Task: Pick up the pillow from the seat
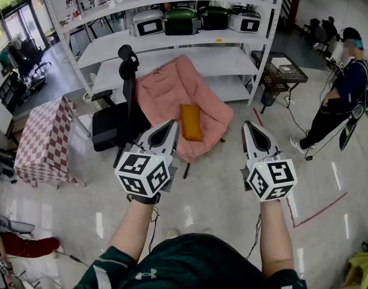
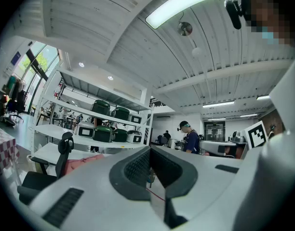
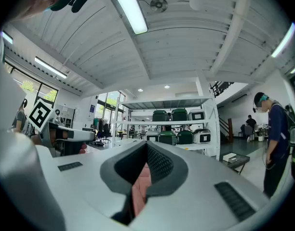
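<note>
Nearest, the left gripper [image 1: 169, 127] and the right gripper [image 1: 249, 127] are both clenched on nothing, side by side above the floor [image 1: 220, 203]. Beyond them at 12 o'clock, the orange pillow [image 1: 190, 122] lies on the seat of the pink chair [image 1: 166, 89]. A black office chair [image 1: 115, 122] stands at 10 o'clock. White shelves [image 1: 172, 41] rise behind, and a person [image 1: 343, 92] stands at 2 o'clock.

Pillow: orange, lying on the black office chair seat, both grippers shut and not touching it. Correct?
Not quite. The head view shows the orange pillow lying on the pink chair, not the black office chair beside it. The rest holds: left gripper and right gripper are shut and clear of it.
</note>
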A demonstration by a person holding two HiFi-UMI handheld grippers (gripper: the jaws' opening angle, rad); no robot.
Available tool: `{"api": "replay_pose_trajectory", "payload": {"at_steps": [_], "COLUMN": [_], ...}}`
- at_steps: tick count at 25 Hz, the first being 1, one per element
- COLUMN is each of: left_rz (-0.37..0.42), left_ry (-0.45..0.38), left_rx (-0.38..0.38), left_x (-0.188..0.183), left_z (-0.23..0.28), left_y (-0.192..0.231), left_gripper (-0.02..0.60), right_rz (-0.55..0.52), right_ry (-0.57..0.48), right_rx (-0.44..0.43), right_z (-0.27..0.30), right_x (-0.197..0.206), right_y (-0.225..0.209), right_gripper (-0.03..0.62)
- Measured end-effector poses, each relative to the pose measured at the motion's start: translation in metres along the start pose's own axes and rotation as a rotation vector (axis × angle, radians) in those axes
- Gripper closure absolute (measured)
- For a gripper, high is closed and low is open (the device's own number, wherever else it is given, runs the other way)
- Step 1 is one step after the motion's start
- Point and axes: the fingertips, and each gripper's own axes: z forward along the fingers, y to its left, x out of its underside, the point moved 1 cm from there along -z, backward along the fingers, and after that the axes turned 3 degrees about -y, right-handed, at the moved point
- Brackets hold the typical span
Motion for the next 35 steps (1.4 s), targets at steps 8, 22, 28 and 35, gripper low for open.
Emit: {"api": "replay_pose_trajectory", "payload": {"at_steps": [8, 22, 28, 35], "left_rz": [0.013, 0.013, 0.029, 0.053], "left_ry": [-0.003, 0.013, 0.033, 0.045], "left_rx": [-0.002, -0.015, -0.026, -0.051], "left_x": [0.0, 0.01, 0.018, 0.025], "left_z": [0.001, 0.004, 0.015, 0.032], "left_y": [-0.007, -0.007, -0.013, -0.032], "left_gripper": [0.577, 0.577, 0.577, 0.577], "right_rz": [-0.002, 0.0, 0.026, 0.041], "right_ry": [-0.002, -0.006, -0.018, -0.019], "right_rx": [-0.011, -0.042, -0.044, -0.057], "right_z": [-0.002, -0.005, -0.009, -0.017], "right_x": [0.001, 0.008, 0.012, 0.022], "right_y": [-0.001, 0.001, -0.018, -0.043], "right_gripper": [0.592, 0.592, 0.592, 0.592]}}
